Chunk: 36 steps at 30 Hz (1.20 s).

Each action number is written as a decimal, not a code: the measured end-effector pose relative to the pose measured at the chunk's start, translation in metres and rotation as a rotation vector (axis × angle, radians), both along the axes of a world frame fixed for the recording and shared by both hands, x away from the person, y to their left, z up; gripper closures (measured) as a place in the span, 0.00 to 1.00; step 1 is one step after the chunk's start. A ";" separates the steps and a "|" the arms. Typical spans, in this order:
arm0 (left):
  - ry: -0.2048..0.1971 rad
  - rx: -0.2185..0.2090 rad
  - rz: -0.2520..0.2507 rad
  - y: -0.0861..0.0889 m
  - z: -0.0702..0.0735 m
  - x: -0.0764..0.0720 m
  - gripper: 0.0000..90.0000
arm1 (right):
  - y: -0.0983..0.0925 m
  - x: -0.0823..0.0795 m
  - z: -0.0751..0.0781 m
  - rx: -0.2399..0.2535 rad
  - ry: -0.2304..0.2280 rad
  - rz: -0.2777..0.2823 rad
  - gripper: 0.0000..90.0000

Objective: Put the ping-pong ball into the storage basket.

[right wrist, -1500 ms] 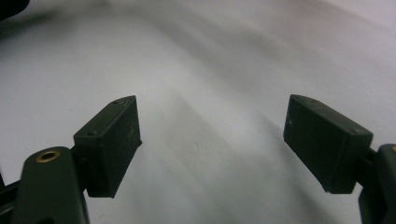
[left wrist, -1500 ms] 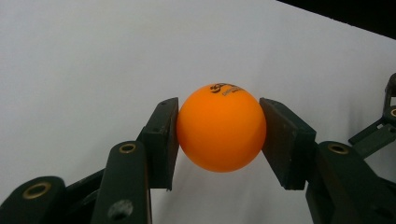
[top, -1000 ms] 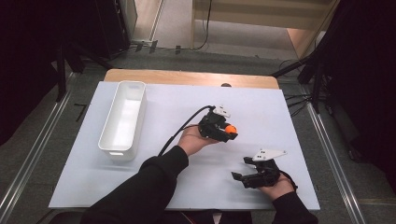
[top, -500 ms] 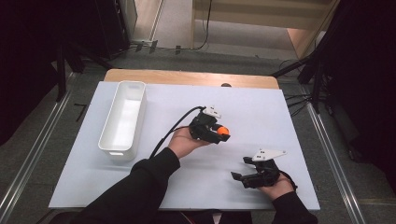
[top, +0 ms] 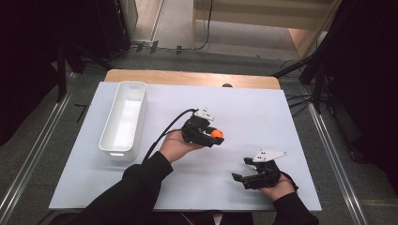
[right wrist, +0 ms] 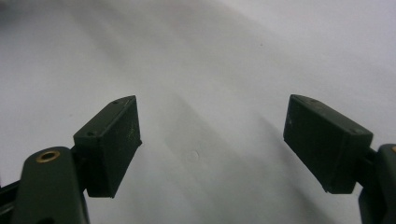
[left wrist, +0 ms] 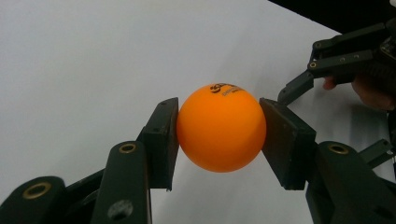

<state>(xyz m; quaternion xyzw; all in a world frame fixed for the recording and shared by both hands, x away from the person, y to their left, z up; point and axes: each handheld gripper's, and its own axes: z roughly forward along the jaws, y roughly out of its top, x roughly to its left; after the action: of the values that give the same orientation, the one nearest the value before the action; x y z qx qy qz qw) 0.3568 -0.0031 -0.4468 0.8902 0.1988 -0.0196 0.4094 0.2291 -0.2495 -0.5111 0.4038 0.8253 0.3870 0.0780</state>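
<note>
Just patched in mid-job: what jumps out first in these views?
The orange ball, clamped between the left tongs above the middle of the white mat. Next, the empty white bin lying lengthwise at the mat's left side. The right tongs rest open and empty near the front right corner.

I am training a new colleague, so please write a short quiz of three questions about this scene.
1. True or false: the left gripper holds the orange ball.
2. The right gripper has its jaws: A) open, B) shut on a ball.
3. Where does the white bin stand relative to the ball?

Key: 1 true. 2 A. 3 To the ball's left in the high view, on the white table.
</note>
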 end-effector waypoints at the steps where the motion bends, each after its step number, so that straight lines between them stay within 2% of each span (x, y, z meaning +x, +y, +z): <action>1: -0.005 0.004 -0.004 0.000 0.000 -0.001 0.56 | 0.000 0.000 0.000 0.000 0.001 -0.001 0.20; 12: 0.000 -0.002 0.005 0.008 0.006 0.001 0.56 | 0.002 0.000 0.000 0.003 0.002 0.013 0.20; 36: 0.003 0.008 0.065 0.027 0.019 0.007 0.56 | 0.002 0.000 0.001 0.007 0.002 0.016 0.20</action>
<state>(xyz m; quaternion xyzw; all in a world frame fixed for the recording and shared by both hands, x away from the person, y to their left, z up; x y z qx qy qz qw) 0.3633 0.0240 -0.4274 0.8848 0.2286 -0.0069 0.4059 0.2287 -0.2470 -0.5100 0.3978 0.8271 0.3903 0.0728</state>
